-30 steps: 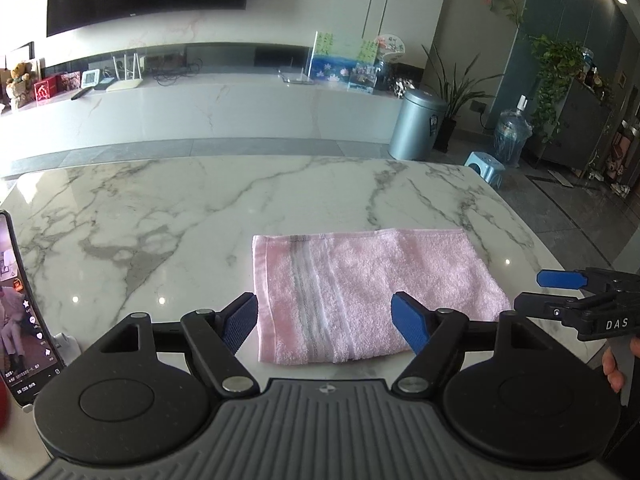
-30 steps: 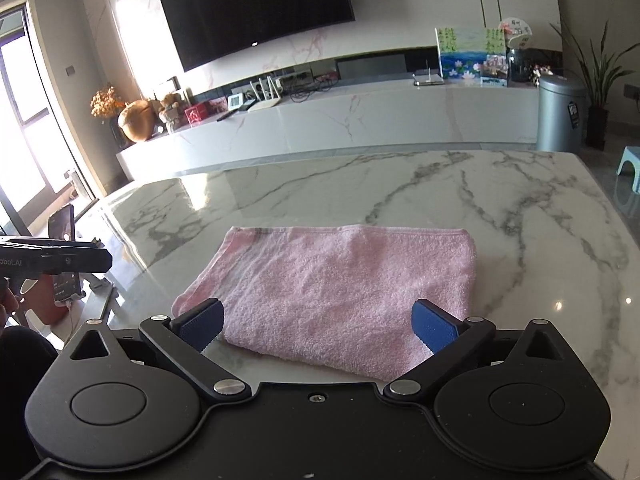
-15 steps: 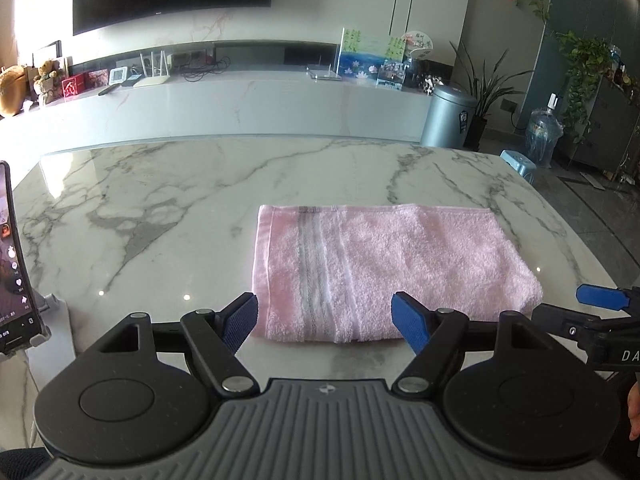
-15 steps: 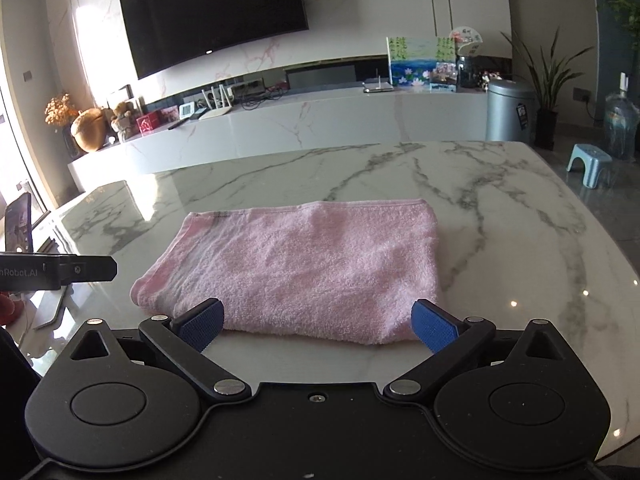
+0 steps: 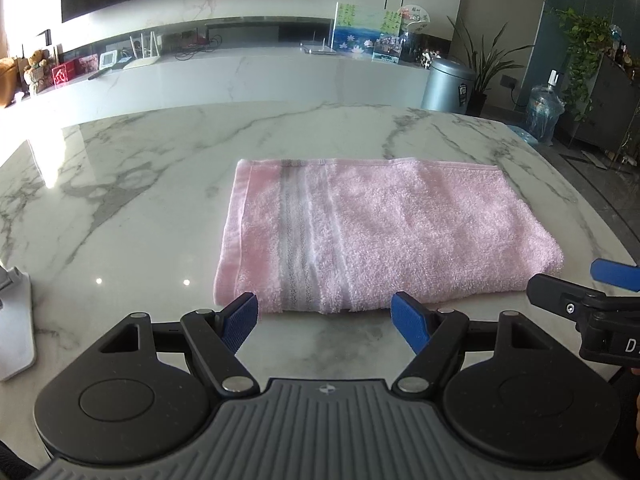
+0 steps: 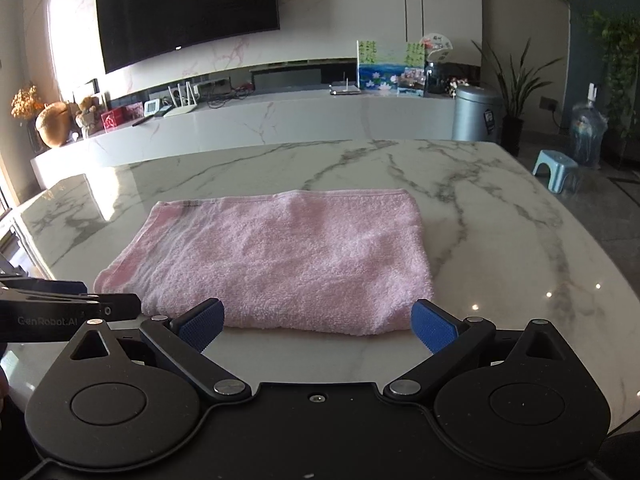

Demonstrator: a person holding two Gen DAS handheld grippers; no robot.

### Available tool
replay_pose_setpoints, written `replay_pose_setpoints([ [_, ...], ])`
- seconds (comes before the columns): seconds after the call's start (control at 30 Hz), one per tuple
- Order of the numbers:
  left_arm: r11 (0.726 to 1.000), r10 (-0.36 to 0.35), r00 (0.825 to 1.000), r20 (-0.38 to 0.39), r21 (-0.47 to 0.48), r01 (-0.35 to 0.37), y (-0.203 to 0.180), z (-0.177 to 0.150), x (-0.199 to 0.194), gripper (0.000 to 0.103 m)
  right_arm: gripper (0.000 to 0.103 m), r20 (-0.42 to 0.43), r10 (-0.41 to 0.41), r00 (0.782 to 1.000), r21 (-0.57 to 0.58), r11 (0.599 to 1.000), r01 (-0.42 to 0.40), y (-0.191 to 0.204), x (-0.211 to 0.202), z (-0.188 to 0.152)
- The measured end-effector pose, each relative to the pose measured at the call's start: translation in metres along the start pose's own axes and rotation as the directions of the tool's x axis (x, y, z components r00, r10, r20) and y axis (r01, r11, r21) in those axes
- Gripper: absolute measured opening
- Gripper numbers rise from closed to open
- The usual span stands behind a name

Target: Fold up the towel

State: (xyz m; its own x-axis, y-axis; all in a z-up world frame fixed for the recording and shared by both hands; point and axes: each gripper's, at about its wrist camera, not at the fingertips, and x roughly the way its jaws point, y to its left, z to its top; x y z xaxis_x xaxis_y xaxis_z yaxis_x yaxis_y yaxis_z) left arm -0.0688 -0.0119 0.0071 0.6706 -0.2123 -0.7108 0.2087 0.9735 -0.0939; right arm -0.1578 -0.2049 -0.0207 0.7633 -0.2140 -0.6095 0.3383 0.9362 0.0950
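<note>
Both tools hang spread and empty, the left gripper and right gripper short of the near edge. Beyond them the pink towel lies doubled flat on the marble table, rounded fold rightward, fitting either a finished fold or one awaiting another.

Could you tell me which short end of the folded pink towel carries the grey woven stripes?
The stripes run across the pink towel near its left short end, the hemmed one in front of the left gripper. The right end, by the right gripper, is plain pink.
</note>
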Motion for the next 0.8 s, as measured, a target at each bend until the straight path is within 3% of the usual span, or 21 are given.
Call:
replay_pose_setpoints([
  [0.3, 0.999, 0.040, 0.999, -0.026, 0.012, -0.040, -0.002, -0.003, 0.008, 0.074, 0.100, -0.058, -0.014, 0.998, 0.016, 1.000, 0.015, 0.001, 0.016, -0.002],
  [0.53, 0.995, 0.094, 0.995, -0.029, 0.040, -0.092, -0.008, -0.006, 0.010, 0.075, 0.100, -0.054, -0.026, 0.998, 0.004, 1.000, 0.026, 0.002, 0.015, -0.002],
  [0.8, 0.995, 0.092, 0.995, -0.039, 0.044, -0.090, -0.009, -0.007, 0.012, 0.075, 0.100, -0.055, -0.030, 0.998, -0.012, 0.999, 0.030, 0.003, 0.014, -0.003],
])
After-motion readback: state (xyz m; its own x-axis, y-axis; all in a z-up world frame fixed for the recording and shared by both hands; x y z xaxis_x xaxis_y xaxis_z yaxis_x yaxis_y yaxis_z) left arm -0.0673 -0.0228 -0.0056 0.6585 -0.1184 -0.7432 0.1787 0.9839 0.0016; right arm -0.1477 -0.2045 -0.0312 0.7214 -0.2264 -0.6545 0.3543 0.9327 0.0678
